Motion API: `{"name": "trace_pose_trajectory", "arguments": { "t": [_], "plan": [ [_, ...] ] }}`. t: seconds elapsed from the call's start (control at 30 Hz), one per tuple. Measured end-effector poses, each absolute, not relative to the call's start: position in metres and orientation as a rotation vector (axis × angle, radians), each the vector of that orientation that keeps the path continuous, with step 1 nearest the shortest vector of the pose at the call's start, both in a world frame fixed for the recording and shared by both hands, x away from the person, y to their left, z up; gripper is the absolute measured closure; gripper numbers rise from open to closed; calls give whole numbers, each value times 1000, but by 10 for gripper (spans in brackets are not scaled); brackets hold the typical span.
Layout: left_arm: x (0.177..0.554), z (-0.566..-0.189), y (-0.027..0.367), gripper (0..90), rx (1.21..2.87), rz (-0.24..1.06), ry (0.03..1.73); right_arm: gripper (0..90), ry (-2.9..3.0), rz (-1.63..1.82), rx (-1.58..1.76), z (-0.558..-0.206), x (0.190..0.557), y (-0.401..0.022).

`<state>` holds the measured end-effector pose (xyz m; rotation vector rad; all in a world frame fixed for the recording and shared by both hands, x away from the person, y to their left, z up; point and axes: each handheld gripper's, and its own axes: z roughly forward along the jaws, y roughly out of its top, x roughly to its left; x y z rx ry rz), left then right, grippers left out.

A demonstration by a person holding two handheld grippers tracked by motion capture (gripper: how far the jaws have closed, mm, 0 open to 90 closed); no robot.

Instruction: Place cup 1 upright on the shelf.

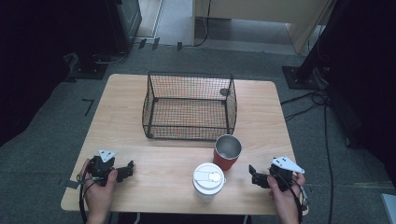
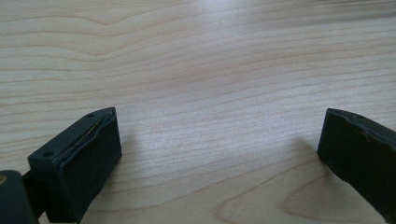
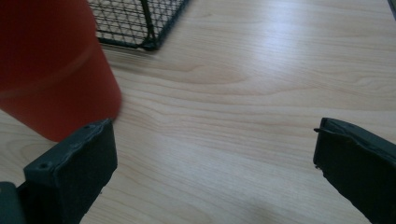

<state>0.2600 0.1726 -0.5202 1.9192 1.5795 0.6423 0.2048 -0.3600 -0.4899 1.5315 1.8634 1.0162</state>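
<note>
A black wire basket (image 1: pixel 190 105) stands empty at the middle back of the wooden table (image 1: pixel 121 116). A red cup with a steel inside (image 1: pixel 227 151) stands open just in front of the basket's right corner. A white-lidded cup (image 1: pixel 208 181) stands nearer the front edge. My left gripper (image 1: pixel 128 169) rests open at the front left, held by a hand, with only bare wood between its jaws (image 2: pixel 219 149). My right gripper (image 1: pixel 252 174) rests open at the front right, pointing left. Its view has the red cup (image 3: pixel 51 65) beside its left jaw and the basket (image 3: pixel 137 21) corner beyond.
The table's front edge runs just below both hands. Bare wood lies between the left gripper and the white-lidded cup. Cables (image 1: pixel 322 116) and stand bases (image 1: pixel 299 77) lie on the grey floor around the table.
</note>
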Motion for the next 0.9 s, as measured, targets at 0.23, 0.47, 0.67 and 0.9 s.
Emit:
{"name": "trace_pose_trajectory", "arguments": {
  "t": [0.23, 0.47, 0.67, 0.9],
  "plan": [
    [260, -520, 173, 2, 1919, 642, 1579, 0, 1898, 1057, 1478, -484, 203, -349],
    [260, -520, 173, 2, 1920, 642, 1579, 0, 1908, 1089, 1456, -481, 203, -340],
    [260, -520, 173, 2, 1920, 642, 1579, 0, 1929, 1112, 1432, -479, 203, -333],
    [260, -520, 173, 2, 1920, 642, 1579, 14, 1941, 1138, 1416, -477, 206, -328]
  ]
}}
